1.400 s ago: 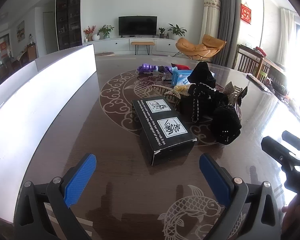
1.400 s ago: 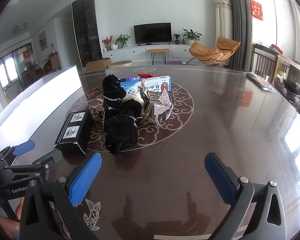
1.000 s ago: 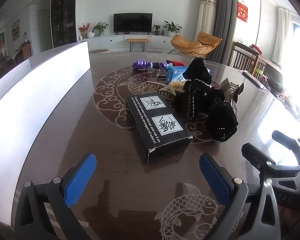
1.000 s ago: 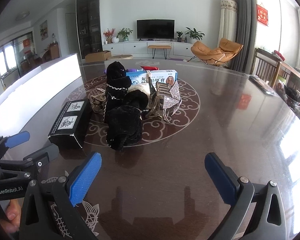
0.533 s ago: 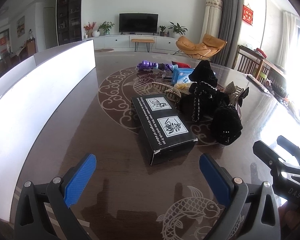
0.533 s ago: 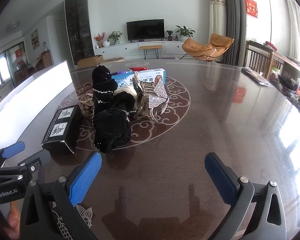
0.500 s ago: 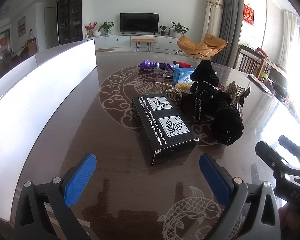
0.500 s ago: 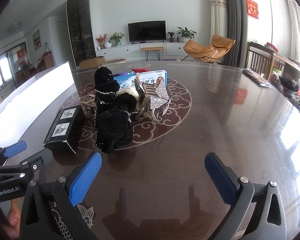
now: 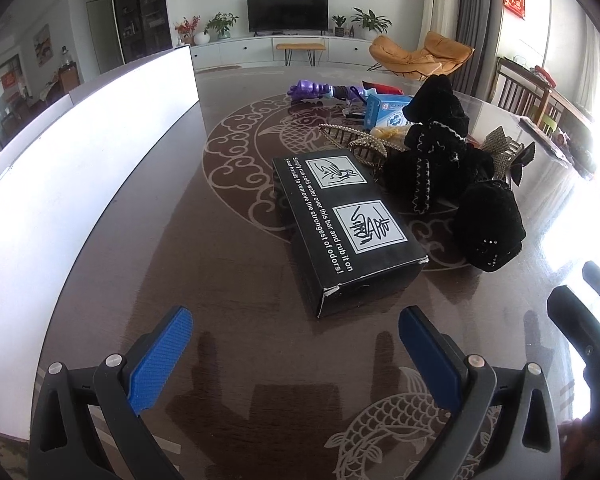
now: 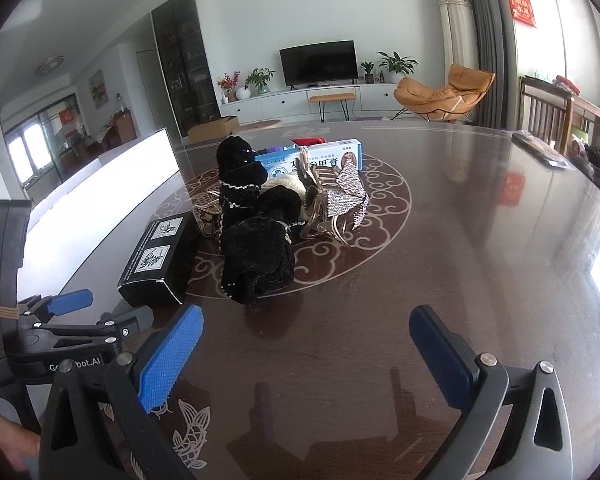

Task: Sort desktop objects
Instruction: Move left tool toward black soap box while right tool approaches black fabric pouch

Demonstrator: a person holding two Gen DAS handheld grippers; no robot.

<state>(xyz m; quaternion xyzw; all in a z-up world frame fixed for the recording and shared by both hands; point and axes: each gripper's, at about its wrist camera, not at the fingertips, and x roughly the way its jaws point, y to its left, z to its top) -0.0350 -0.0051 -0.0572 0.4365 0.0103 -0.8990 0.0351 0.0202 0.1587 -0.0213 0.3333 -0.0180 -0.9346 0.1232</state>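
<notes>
Left gripper point(image 9: 296, 344): spread wide, holding nothing, low over the dark table point(image 9: 228, 300). Its blue pads are ribbed, on black plastic arms.

Black box point(image 9: 346, 224): at 12 o'clock from the left gripper, just ahead of the fingertips and a little toward 1 o'clock. It lies flat on the table.

Long axis of box: it runs from about 11 o'clock, the far end, to 5 o'clock, the near end — so the short end with the worn corner faces the gripper. I judge the left gripper is the nearer one for this box.

Box material: stiff cardboard, matte black, white print and two square pictures on top. The edges are sharp and the sides flat.

Black cloth pile point(image 9: 452, 160): at 1 o'clock, beside the right side of the box. It is soft and fuzzy with white stitching and small shiny dots — the shape is lumpy.

Blue box point(image 10: 320, 160): behind the pile, long and thin, glossy cardboard.

Glitter clips point(image 10: 340, 204): metal loops and sparkling fabric, tangled against the cloth pile.

Right gripper point(image 10: 304, 340): also spread wide and empty. The cloth pile is at 11 o'clock from it, the black box farther, at 10 o'clock.
</notes>
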